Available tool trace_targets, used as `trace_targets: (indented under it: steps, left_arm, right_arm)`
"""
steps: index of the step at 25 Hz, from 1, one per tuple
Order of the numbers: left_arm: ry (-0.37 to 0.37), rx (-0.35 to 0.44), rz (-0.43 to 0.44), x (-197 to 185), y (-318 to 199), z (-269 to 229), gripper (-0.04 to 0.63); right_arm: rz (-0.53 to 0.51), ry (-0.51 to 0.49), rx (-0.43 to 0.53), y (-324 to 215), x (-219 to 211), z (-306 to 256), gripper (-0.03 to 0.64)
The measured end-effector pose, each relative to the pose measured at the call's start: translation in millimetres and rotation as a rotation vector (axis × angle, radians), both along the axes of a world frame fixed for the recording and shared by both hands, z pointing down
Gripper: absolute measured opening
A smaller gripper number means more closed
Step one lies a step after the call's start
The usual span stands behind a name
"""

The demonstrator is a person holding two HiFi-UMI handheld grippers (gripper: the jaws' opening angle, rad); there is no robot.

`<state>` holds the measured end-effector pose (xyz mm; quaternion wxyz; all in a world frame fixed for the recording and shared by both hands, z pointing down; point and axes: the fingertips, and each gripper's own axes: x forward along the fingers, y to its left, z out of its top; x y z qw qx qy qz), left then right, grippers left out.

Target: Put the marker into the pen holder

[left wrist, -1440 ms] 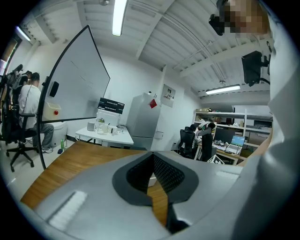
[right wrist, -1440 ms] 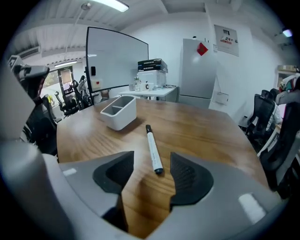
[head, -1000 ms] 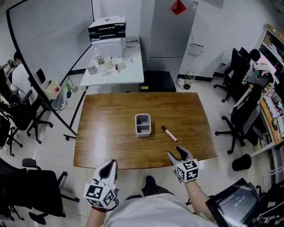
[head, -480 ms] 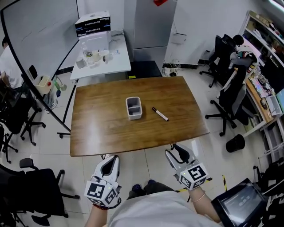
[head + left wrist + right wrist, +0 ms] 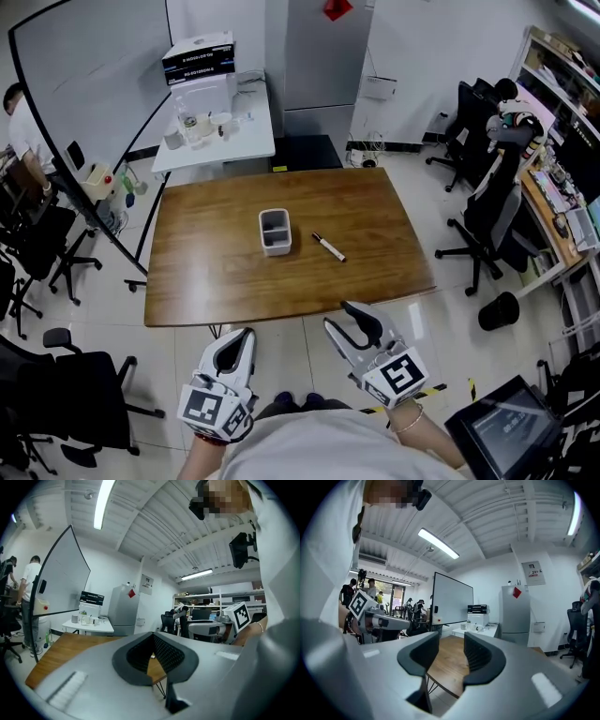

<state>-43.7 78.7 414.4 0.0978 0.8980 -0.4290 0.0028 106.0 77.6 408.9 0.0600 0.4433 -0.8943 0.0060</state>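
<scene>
A black-and-white marker lies on the wooden table, a little to the right of the grey pen holder, which stands near the table's middle. Both grippers hang in front of the table's near edge, well short of both objects. My left gripper is shut, its pads meeting at the tips with nothing between them. My right gripper is open with a moderate gap. Its jaws have just been closing, and nothing is between them. Each gripper view looks level across the table top.
A white side table with boxes and bottles stands behind the wooden table, beside a grey cabinet. A whiteboard stands at the left. Office chairs are at the right and another chair at the lower left.
The right gripper has pulled back from over the table's near edge, and its jaws have narrowed. The left gripper has shifted slightly. Marker and pen holder lie as before.
</scene>
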Motion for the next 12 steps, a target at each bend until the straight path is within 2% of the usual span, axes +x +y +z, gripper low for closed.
trace_targets:
  steps: [12]
  left_arm:
    - [-0.005,0.011,0.001,8.3,-5.9,-10.6,0.002]
  right_arm:
    - [-0.111,0.009,-0.001,4.2,-24.6,1.5,0.152]
